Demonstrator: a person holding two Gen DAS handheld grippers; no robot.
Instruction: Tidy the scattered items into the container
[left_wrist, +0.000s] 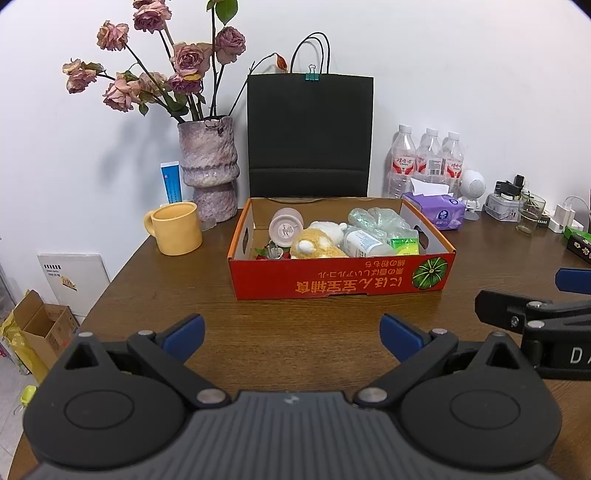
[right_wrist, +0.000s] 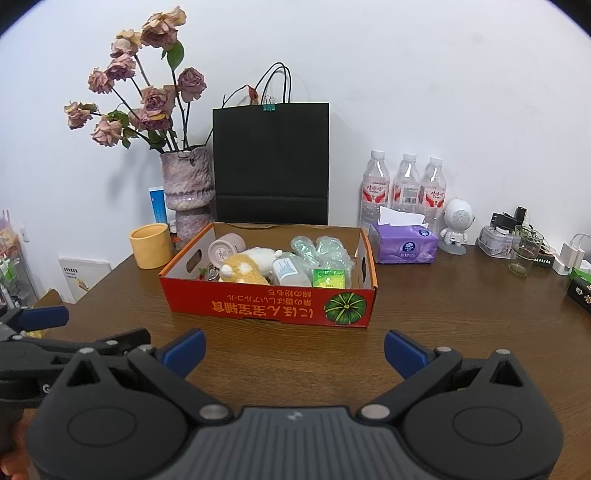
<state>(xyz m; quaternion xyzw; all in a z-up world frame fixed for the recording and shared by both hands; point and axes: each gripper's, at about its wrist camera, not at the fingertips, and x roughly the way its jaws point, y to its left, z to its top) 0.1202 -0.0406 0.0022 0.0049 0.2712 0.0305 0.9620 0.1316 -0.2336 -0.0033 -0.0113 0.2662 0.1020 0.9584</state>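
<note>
— Red cardboard, that's the container: the box (left_wrist: 340, 277) sits on the brown wooden counter (left_wrist: 303, 332), and it is the mark I place everything else by. What do you want to know?

— Where are your hands?

— My left gripper (left_wrist: 291, 334) hangs over bare counter on the near side of the box, its blue-padded fingers (left_wrist: 184, 332) spread wide apart with nothing between them. My right gripper (right_wrist: 294, 349) is the same: near side of the box, fingers (right_wrist: 404, 350) wide apart, holding nothing. The two sit side by side, each showing at the edge of the other's view.

— And the items?

— Inside the box. A pink cup (right_wrist: 226, 252) lies on its side toward the far left corner, a yellow-and-white plush toy (right_wrist: 245, 271) in the middle, a white bottle (right_wrist: 290, 273) just right of the plush, crumpled clear plastic (right_wrist: 321, 249) behind the bottle, and a small green packet (right_wrist: 328, 278) against the near wall on the right. Something small and red lies in the near left corner; I cannot tell what it is.

— Around the box?

— Behind it stands a black paper bag (left_wrist: 309, 134). Left of it, a yellow mug (left_wrist: 176, 228) and a vase of dried roses (left_wrist: 210, 166). Right of it, a purple tissue pack (right_wrist: 403, 244) with three water bottles (right_wrist: 406, 184) behind that.
</note>
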